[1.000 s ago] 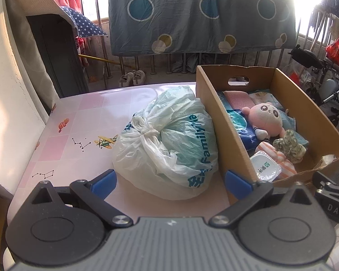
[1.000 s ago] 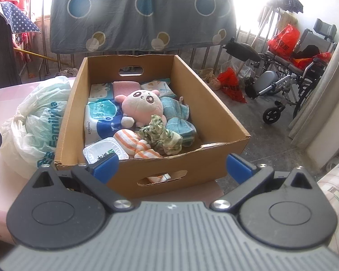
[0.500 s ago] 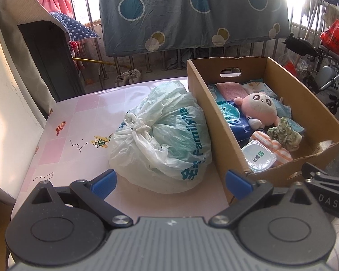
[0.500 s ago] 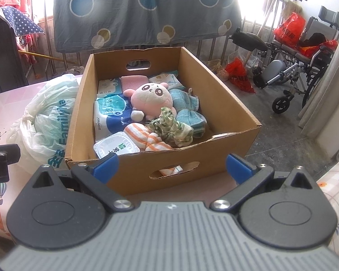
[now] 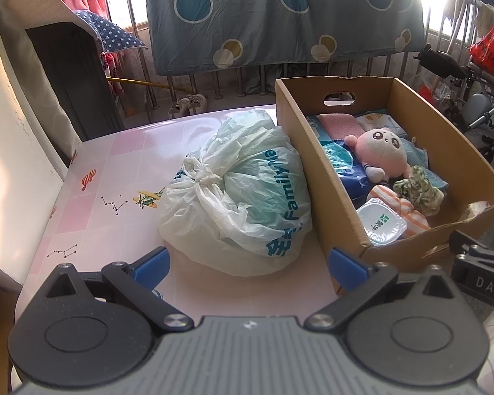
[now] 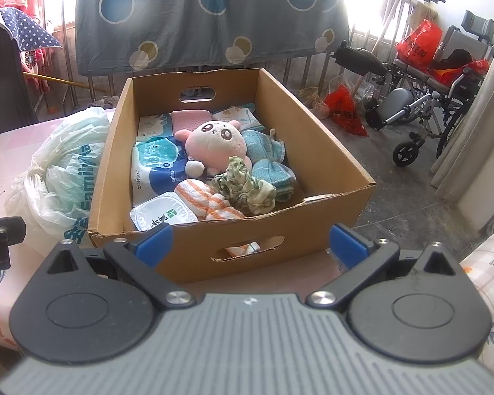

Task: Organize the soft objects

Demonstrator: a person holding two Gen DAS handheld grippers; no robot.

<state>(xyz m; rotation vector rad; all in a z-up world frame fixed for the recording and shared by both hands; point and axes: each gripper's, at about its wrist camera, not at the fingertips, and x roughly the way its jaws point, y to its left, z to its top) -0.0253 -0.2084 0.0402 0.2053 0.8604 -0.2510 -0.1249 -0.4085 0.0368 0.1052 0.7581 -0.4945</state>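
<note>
Both views drew back; tied plastic bag (image 5: 243, 194) seemingly touching cardboard box (image 6: 326, 151)

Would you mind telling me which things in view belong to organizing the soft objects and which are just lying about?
Belongs to the job:
- cardboard box
- pink plush toy
- green scrunchie
- blue cloths
- orange striped cloth
- tied plastic bag
- left claw and right claw, both open

Just lying about:
- wheelchair
- hanging blue sheet
- red bags

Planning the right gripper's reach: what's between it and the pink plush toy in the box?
In the right wrist view, the cardboard box's near wall, then a sealed white tub and striped orange cloth, lie between the right gripper and the pink plush.
</note>
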